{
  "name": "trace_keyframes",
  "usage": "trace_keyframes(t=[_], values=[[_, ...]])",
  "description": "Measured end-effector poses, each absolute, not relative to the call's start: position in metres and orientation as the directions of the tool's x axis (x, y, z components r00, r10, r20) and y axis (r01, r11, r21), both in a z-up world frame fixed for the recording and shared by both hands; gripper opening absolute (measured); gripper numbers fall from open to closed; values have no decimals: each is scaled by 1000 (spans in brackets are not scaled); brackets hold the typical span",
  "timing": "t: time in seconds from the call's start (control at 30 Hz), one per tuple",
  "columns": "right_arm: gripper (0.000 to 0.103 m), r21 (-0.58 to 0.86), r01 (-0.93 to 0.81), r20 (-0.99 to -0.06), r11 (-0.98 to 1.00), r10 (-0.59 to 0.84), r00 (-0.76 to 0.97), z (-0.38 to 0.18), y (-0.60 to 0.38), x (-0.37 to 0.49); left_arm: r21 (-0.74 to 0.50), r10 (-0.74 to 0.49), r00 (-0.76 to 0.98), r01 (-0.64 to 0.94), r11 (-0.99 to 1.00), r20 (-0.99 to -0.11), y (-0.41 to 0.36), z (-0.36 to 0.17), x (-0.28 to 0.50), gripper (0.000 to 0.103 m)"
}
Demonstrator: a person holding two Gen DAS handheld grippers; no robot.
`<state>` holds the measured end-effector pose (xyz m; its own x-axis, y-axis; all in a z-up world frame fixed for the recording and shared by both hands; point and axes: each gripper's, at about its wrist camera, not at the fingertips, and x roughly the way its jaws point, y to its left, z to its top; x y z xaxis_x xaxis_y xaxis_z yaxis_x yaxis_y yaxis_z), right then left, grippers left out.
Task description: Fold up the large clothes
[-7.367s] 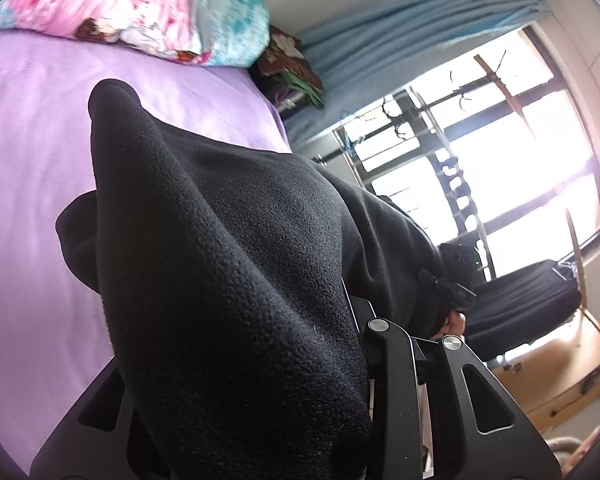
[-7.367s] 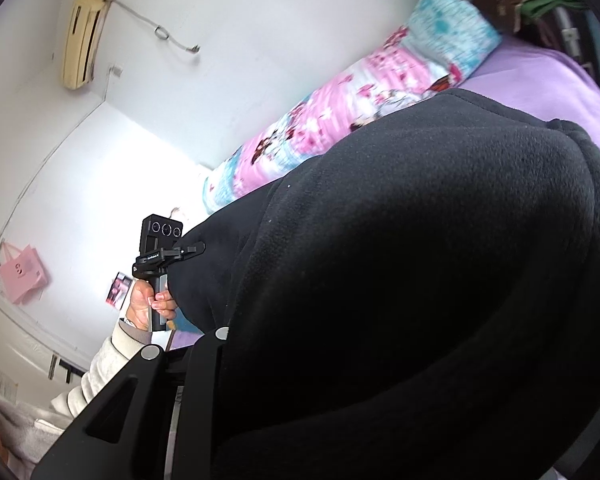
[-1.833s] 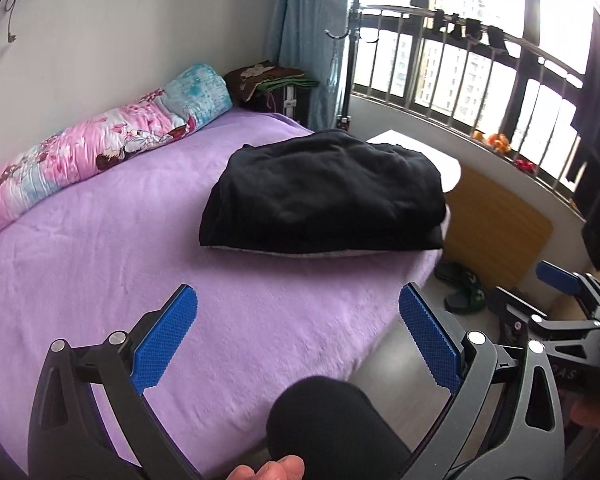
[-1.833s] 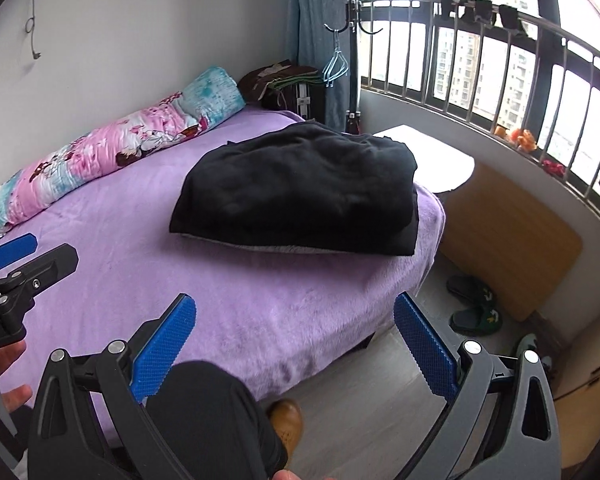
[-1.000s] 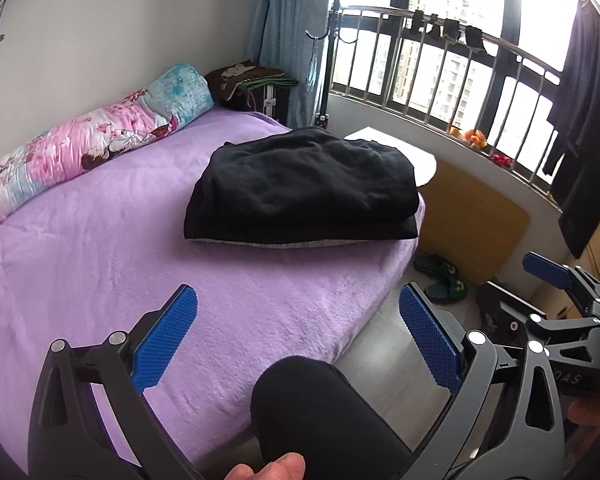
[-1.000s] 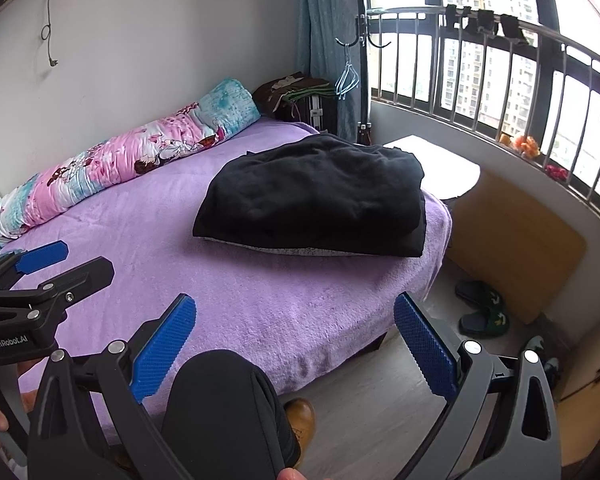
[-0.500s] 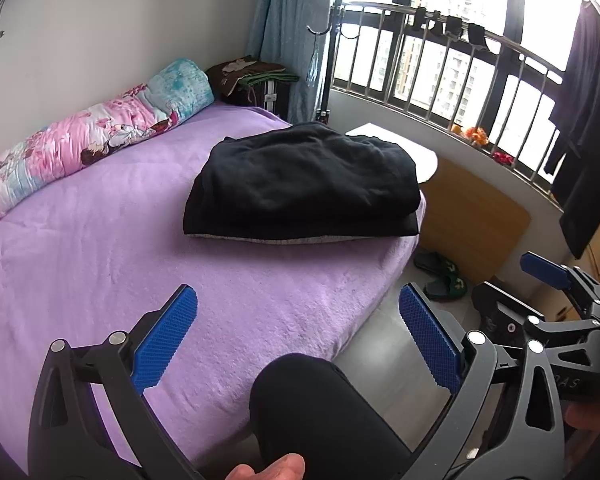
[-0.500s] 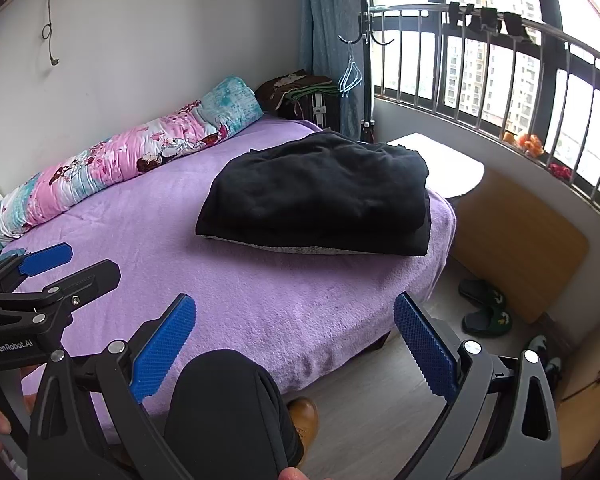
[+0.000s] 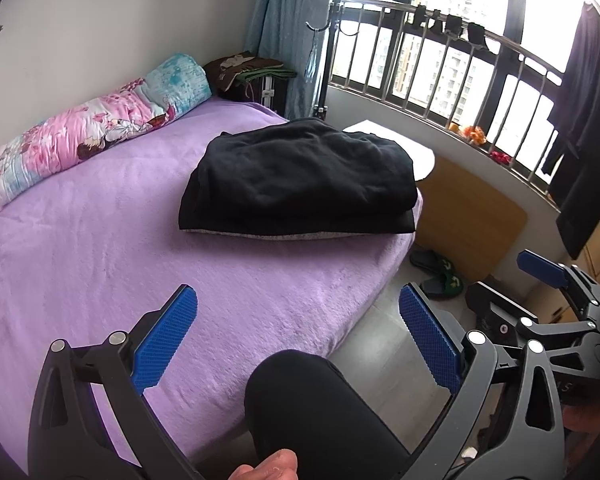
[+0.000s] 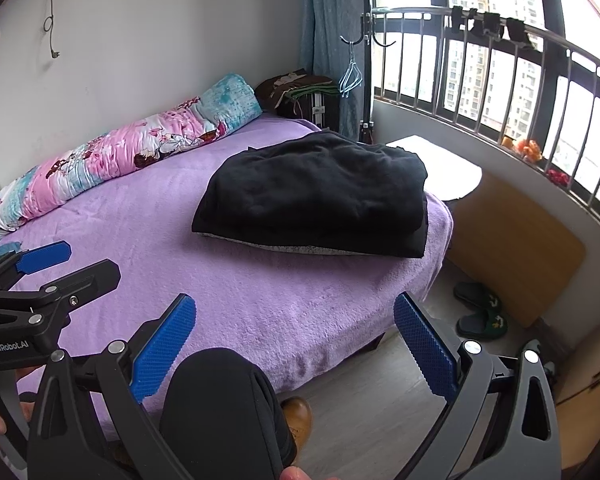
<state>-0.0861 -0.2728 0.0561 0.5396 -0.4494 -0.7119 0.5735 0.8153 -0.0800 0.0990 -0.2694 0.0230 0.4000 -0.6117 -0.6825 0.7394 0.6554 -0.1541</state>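
A black fleece garment (image 9: pixel 300 180) (image 10: pixel 320 196) lies folded into a thick stack on the purple bed (image 9: pixel 100 240) (image 10: pixel 240 288), near the bed's far right corner. My left gripper (image 9: pixel 298 344) is open and empty, held well back from the bed over a person's knee. My right gripper (image 10: pixel 294 344) is also open and empty, equally far from the garment. Each gripper shows at the edge of the other's view: the right gripper (image 9: pixel 556 304) at the right, the left gripper (image 10: pixel 40 280) at the left.
A pink and blue floral bolster (image 9: pixel 80 140) lies along the wall. Folded clothes sit on a case (image 10: pixel 300 92) in the corner by a blue curtain (image 10: pixel 328 40). A wooden board (image 10: pixel 516 248) and green slippers (image 10: pixel 480 312) are beside the bed. A person's black-clad knee (image 9: pixel 312 412) is below.
7.4 s ago both grippers were shut on the black fleece; they have since let it go and pulled back. Over the last second both views drift only slightly.
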Motion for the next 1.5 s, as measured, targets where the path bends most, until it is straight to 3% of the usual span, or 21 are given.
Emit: trace_keyframes(t=[1.5], values=[[97, -85, 573, -702, 815, -457, 546, 61, -273, -87, -157, -617, 408, 736, 659, -673, -269, 20, 99, 97]])
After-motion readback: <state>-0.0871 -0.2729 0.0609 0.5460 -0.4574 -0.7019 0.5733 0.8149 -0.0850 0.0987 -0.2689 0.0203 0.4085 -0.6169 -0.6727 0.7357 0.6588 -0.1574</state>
